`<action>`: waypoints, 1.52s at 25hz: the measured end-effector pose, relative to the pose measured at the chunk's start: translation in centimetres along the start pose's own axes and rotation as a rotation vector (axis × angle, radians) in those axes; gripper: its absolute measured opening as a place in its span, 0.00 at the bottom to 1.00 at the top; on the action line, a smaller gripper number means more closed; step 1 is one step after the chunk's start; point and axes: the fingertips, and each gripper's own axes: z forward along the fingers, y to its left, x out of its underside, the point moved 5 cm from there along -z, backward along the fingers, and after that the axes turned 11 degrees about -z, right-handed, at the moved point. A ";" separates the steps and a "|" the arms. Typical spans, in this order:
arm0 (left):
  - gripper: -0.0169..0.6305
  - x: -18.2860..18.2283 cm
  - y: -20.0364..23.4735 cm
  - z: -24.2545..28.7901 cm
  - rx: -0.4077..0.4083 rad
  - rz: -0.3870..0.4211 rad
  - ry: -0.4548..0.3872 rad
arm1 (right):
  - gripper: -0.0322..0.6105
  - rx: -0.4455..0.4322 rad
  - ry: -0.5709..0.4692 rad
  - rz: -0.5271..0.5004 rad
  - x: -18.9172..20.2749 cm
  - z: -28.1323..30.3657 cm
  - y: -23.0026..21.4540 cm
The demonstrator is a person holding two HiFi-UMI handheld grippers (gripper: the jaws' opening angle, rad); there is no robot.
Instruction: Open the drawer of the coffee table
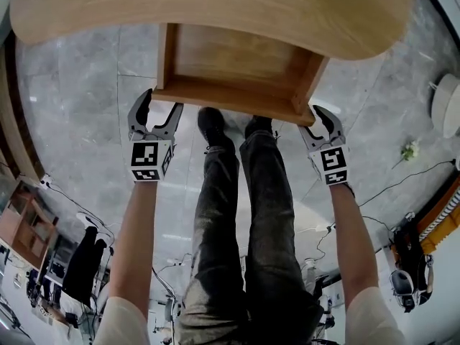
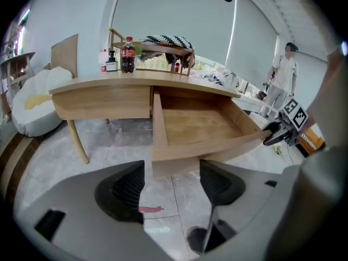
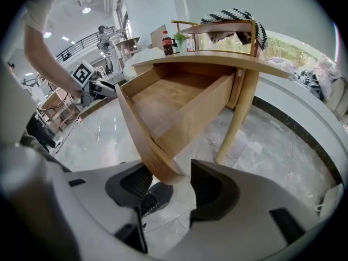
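Head view: drawer (image 1: 237, 67) is pulled well out from under the coffee table (image 1: 215, 6) top, interior bare wood; left gripper (image 1: 159, 110) sits at the drawer's front left corner, jaws wide apart, gripping nothing; right gripper (image 1: 314, 124) is at the front right corner, jaws apart; corner sits between them, not clamped.
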 end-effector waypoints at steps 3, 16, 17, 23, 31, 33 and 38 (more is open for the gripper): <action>0.53 -0.8 -0.6 -1.3 0.000 -0.003 0.006 | 0.41 0.002 0.014 -0.003 -0.2 -1.6 0.0; 0.52 -9.2 -4.3 -7.9 0.062 -0.066 -0.033 | 0.41 0.040 -0.056 0.022 -9.0 -9.2 -0.7; 0.52 -10.1 -4.5 -8.7 0.063 -0.067 -0.038 | 0.40 0.049 -0.067 0.031 -10.1 -10.0 -0.8; 0.41 -18.0 -6.6 -15.3 0.094 -0.099 -0.115 | 0.34 0.120 -0.138 0.075 -15.8 -17.1 -1.8; 0.29 -24.9 -8.6 -22.5 0.124 -0.008 -0.106 | 0.24 0.166 -0.208 0.109 -22.7 -25.1 -0.1; 0.26 -26.8 -9.6 -25.0 0.140 0.002 -0.112 | 0.21 0.211 -0.225 0.131 -24.0 -27.7 -0.1; 0.19 -31.0 -11.6 -30.7 0.182 0.062 -0.128 | 0.15 0.300 -0.267 0.194 -26.9 -33.5 -0.5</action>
